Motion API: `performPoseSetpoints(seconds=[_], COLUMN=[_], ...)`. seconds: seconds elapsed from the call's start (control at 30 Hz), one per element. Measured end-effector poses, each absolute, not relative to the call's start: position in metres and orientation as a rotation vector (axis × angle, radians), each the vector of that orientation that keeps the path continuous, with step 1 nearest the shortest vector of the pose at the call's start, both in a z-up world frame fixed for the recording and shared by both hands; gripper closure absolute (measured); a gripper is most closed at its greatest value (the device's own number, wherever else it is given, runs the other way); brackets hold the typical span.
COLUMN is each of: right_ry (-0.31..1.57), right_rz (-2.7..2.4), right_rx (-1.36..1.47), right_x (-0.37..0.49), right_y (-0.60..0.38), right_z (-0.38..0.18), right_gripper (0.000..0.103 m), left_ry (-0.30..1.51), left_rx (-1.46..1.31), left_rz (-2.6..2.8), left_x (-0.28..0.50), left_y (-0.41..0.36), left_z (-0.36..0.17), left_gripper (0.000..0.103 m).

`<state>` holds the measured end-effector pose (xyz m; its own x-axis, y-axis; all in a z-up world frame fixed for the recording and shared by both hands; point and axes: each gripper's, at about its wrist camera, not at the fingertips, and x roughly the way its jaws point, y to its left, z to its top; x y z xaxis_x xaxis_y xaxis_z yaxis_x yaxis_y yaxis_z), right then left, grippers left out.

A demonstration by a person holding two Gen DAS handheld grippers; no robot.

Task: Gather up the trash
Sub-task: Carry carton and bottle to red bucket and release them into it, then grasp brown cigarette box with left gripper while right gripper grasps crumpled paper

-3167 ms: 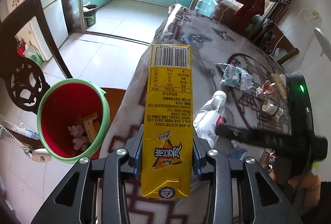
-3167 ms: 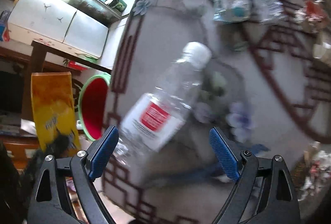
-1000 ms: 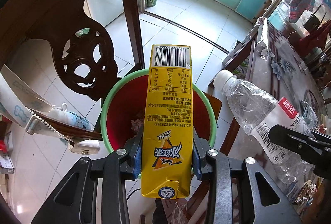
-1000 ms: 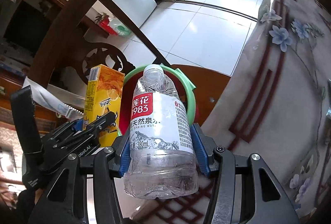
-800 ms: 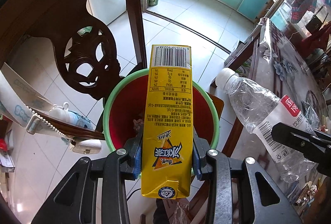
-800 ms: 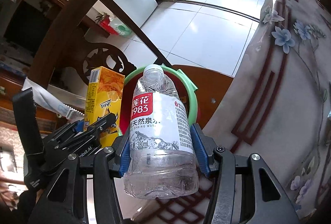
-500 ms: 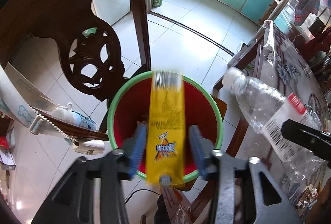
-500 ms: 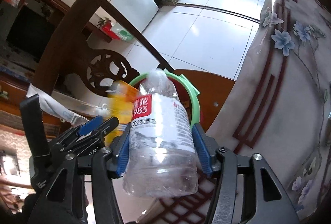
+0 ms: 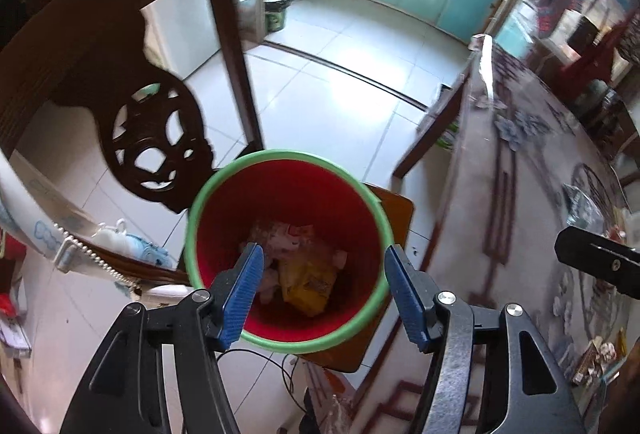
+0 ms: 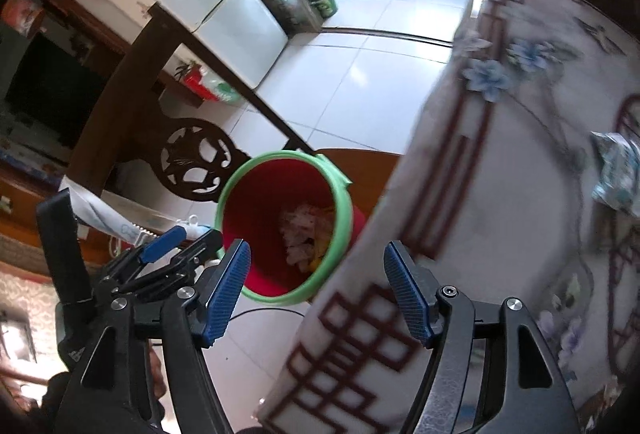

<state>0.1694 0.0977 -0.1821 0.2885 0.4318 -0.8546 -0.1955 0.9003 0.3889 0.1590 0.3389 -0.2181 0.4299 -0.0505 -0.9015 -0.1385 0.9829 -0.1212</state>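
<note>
- Both grippers hang over a red bin with a green rim (image 9: pixel 376 201), pointing steeply down
- Left gripper (image 9: pixel 324 280): jaws opening, nothing between the blue pads (image 9: pixel 244 286); a second ago they pinched a yellow drink carton, which has gone
- Right gripper (image 10: pixel 316 290): jaws opening too, empty; the clear water bottle it held a second ago is out of its grasp and cannot be made out in either view
- Yellow carton (image 9: pixel 306 284) now lies at the bottom of the bin among pale crumpled scraps
- Bin stands on a wooden chair seat (image 10: pixel 372 157), just beside the table (image 10: pixel 500 193) with its flowered cloth
- Crumpled wrapper (image 10: pixel 618 169) waits on the table, so collecting looks unfinished; both hands are free to go back for more
</note>
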Motion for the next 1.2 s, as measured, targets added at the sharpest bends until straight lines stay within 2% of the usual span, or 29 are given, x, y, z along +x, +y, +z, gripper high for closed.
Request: performPoseSetpoints(seconds=[0.27,0.5,0.6,0.8,1.03,1.1,1.17,1.2], right_ry=[1.192,1.208,1.205,1.266,1.304,1.303,1.307,1.298], right_rz=[0.232,-0.034,-0.123,-0.185,-0.070,-0.023,0.001,0.021], right_rx=[0.218,0.214,0.246,0.360,0.439,0.446,0.442,0.450], right_x=[0.121,0.058,0.036,-0.003,-0.010,-0.009,-0.008,-0.008], right_y=[0.008,-0.116,-0.159,-0.226,-0.245,-0.248,-0.250,-0.253], right_z=[-0.179,-0.179,-0.180,-0.211,-0.246,-0.252,-0.257,-0.258], right_gripper=[0.029,0.029,0.025,0.025,0.025,0.031,0.056,0.056], left_ry=[1.116,1.113,1.120,1.136,1.177,1.190,1.203,1.210], left_rx=[-0.121,-0.073,-0.057,-0.019,0.050,0.068,0.081,0.083], left_rz=[-0.096,-0.246,-0.298,-0.421,-0.499,-0.510,-0.520,-0.526], left_x=[0.160,0.146,0.134,0.098,0.059,0.051,0.043,0.041], left_y=[0.273,0.188,0.147,0.063,-0.014,-0.029,-0.042,-0.046], left_z=[-0.204,-0.193,-0.190,-0.182,-0.187,-0.191,-0.196,-0.198], left_gripper=[0.041,0.041,0.041,0.041,0.041,0.041,0.041,0.041])
